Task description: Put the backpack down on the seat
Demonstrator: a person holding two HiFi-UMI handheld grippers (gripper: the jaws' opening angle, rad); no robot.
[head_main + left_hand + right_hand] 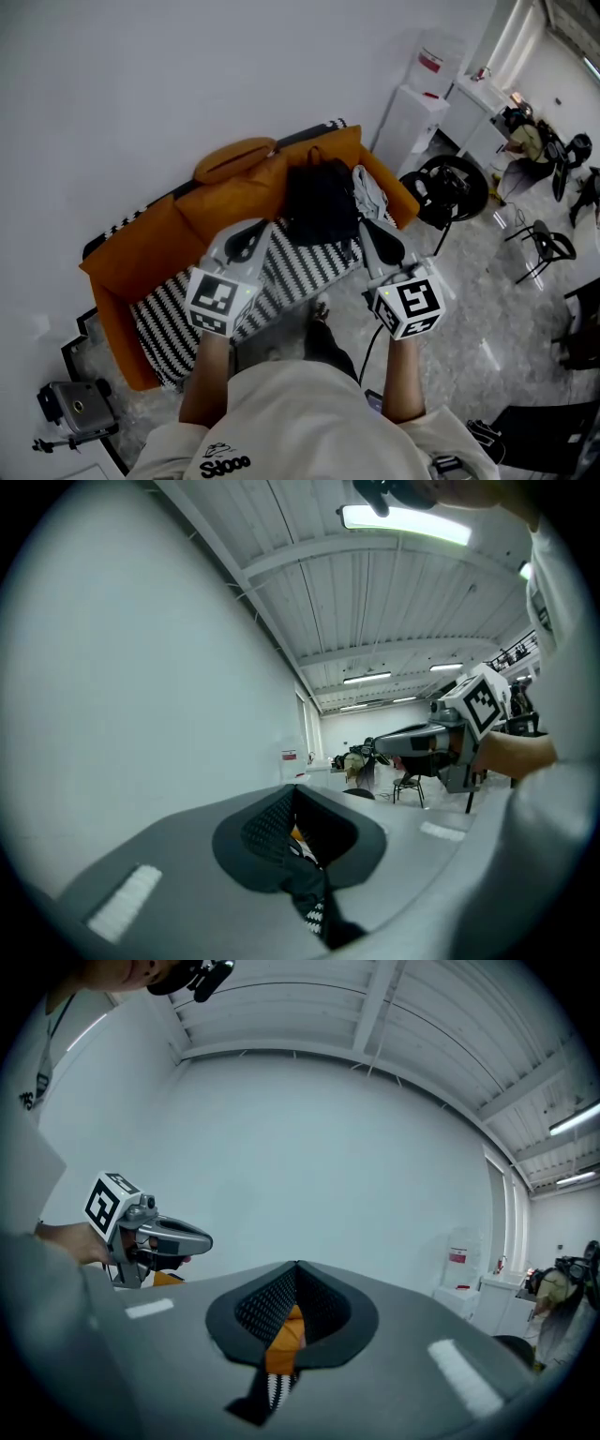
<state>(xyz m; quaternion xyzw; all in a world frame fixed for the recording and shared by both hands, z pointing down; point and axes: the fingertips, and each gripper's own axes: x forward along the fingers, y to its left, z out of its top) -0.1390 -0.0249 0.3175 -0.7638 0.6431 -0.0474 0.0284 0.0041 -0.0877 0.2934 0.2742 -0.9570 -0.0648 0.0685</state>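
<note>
In front of you stood an orange sofa (141,246) with a black-and-white striped cover (171,317) over its seat. The black backpack (319,206) sat upright at the seat's back edge towards the right arm. A pale cloth (371,192) lay just beside it, and an orange cushion (234,159) lay along the backrest's top.

The person wears a cream short-sleeved shirt (291,412) with a small dark logo (225,461) printed near its 7 o'clock edge. The left gripper (255,232) and right gripper (368,228) look alike. Each has a pale grey moulded shell tapering toward 12 o'clock, and at its 6 o'clock end a white cube (220,300) bearing black square markers. A thin dark cable (368,352) trails from the right one's cube toward 6 o'clock. Inside each jaw sit black pads (265,825) (finely dimpled, like mesh), flanked by white rectangular strips (122,904) at roughly 4 and 8 o'clock.
</note>
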